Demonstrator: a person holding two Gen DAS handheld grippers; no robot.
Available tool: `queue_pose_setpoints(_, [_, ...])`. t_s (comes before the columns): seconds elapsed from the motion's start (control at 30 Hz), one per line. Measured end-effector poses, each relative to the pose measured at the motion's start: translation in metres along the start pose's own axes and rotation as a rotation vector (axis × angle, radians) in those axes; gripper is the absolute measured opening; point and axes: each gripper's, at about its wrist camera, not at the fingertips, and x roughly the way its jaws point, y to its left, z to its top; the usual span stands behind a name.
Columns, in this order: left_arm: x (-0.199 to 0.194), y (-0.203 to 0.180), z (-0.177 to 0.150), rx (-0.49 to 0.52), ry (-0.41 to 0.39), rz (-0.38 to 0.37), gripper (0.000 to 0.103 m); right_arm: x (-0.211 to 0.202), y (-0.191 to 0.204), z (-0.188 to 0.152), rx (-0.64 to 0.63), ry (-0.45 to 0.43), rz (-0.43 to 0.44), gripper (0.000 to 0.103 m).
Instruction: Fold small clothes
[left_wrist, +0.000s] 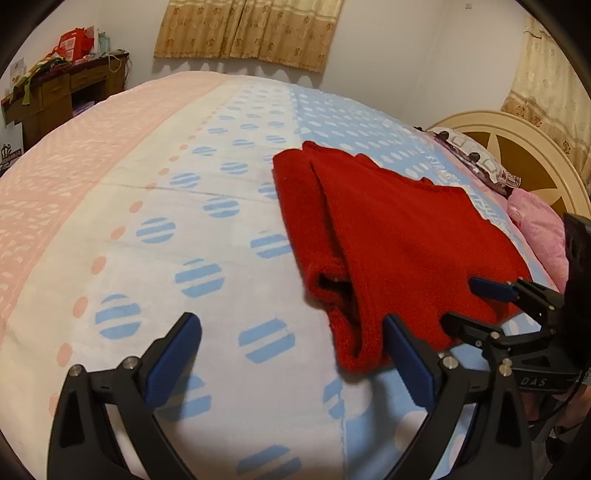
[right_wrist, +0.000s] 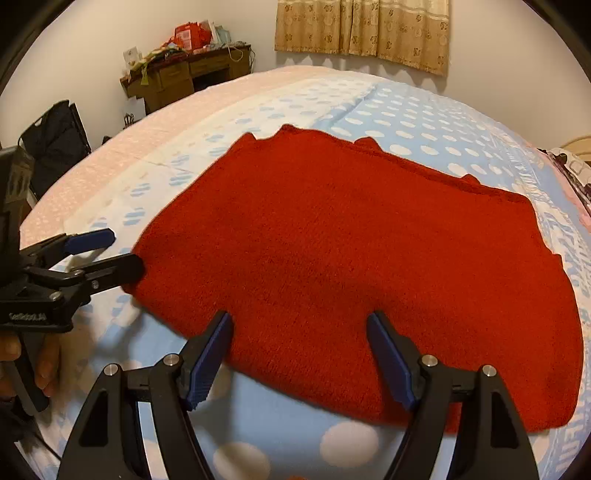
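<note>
You have one red knitted fuzzy garment lying folded flat on the bed's blue-and-white spotted sheet, and two grippers at its near edge. Your left gripper has its jaws spread wide and holds nothing; its right blue finger pad sits just beside the garment's rolled left edge, the other over bare sheet. Your right gripper is also spread wide and empty, both pads resting over the garment's near hem. To the left of the garment the sheet runs on into a pink patterned band with open room. On the right, the garment lies near the pillows and cream wooden headboard.
</note>
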Motion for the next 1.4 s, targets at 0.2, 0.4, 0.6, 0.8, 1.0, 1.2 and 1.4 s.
queue_pose_setpoints(0.2, [-0.015,0.006,0.004,0.008,-0.015,0.027,0.1,-0.017,0.014,-0.01,-0.046,-0.074,-0.02,0.077])
queue_pose_setpoints(0.4, [-0.02,0.019,0.019,-0.011,-0.021,0.021,0.1,-0.026,0.05,-0.013,-0.228,-0.131,-0.101,0.077])
queue_pose_setpoints(0.6, [-0.013,0.033,0.046,-0.057,-0.02,-0.04,0.1,-0.022,0.078,-0.014,-0.319,-0.166,-0.137,0.075])
queue_pose_setpoints(0.8, [0.009,0.039,0.066,-0.083,0.02,-0.077,0.1,-0.015,0.098,-0.015,-0.378,-0.174,-0.148,0.063])
queue_pose_setpoints(1.0, [0.037,0.033,0.08,-0.098,0.069,-0.149,0.1,-0.008,0.126,-0.021,-0.463,-0.175,-0.158,0.063])
queue_pose_setpoints(1.2, [0.064,0.022,0.094,-0.097,0.108,-0.209,0.1,0.004,0.141,-0.019,-0.506,-0.179,-0.182,0.063])
queue_pose_setpoints(1.4, [0.088,0.009,0.108,-0.049,0.114,-0.193,0.1,0.008,0.134,-0.011,-0.474,-0.161,-0.167,0.063])
